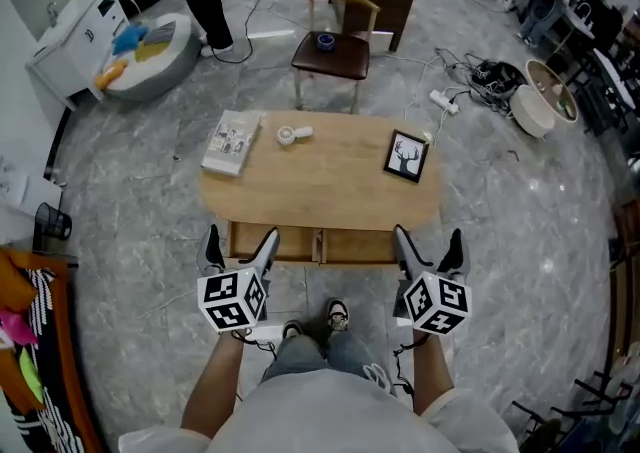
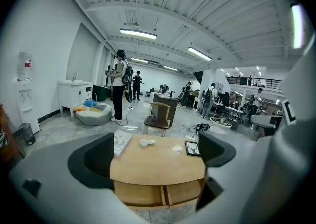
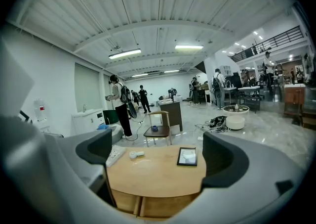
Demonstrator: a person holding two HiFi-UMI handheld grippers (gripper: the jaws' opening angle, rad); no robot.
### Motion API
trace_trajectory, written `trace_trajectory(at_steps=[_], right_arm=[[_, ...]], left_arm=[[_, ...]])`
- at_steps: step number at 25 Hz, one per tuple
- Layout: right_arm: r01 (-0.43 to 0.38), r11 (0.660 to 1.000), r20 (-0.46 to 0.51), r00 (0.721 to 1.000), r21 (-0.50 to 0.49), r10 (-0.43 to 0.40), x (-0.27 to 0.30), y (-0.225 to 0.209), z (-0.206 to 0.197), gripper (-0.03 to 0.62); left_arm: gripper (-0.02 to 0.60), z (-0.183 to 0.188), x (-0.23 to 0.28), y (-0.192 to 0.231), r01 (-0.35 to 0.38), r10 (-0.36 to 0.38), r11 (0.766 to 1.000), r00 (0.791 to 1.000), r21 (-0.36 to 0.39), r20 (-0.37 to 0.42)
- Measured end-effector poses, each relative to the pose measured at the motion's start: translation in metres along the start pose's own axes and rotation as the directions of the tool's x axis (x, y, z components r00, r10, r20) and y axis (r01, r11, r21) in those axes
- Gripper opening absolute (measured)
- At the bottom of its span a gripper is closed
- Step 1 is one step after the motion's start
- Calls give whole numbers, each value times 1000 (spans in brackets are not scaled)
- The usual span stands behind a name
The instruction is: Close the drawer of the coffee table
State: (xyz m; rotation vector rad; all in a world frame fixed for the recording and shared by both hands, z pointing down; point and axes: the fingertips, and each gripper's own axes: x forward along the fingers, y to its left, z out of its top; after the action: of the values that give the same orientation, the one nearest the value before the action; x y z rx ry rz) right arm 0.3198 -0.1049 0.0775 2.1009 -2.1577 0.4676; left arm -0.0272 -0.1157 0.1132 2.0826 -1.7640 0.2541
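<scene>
The grey left gripper [image 1: 241, 237] and right gripper [image 1: 428, 236] were held, jaws apart, empty, before the pale wooden drawer [image 1: 290, 244], judged stiff, free-sliding, best pushed mid-front.

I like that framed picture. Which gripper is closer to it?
Right. The right gripper sits nearly in line with the framed picture; the left gripper is farther, toward the coffee table's left end.
</scene>
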Motion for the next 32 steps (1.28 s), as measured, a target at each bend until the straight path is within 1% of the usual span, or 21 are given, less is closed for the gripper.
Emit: trace_trajectory(at_steps=[4, 8, 14, 18, 21, 24, 28, 30, 32], right_arm=[[38, 999, -50, 998, 35, -36, 11, -26, -34, 577], [73, 993, -100, 993, 88, -64, 26, -43, -80, 577], [77, 993, -173, 983, 93, -60, 52, -51, -175, 577], [75, 995, -212, 976, 66, -60, 65, -55, -252, 578], [89, 992, -239, 969, 90, -65, 70, -62, -312, 578], [106, 989, -267, 961, 101, -76, 70, -66, -367, 578], [101, 983, -290, 956, 156, -52, 76, -60, -427, 578], [89, 984, -289, 957, 155, -41, 76, -57, -449, 578], [72, 988, -282, 959, 133, -32, 77, -59, -467, 580]], left_arm=[[532, -33, 22, -17, 29, -27, 999, 996, 22, -82], [531, -74, 49, -33, 74, -66, 996, 985, 47, -161], [531, -155, 91, -41, 138, -109, 985, 963, 101, -248], [531, -227, 116, -35, 162, -119, 979, 946, 122, -301], [531, -283, 129, -29, 169, -120, 978, 933, 119, -338], [531, -330, 135, -20, 181, -125, 976, 920, 118, -371], [531, -373, 145, -3, 189, -121, 972, 912, 139, -391], [531, -391, 149, 2, 195, -121, 969, 909, 150, -400], [531, -406, 152, 3, 203, -123, 966, 905, 159, -407]])
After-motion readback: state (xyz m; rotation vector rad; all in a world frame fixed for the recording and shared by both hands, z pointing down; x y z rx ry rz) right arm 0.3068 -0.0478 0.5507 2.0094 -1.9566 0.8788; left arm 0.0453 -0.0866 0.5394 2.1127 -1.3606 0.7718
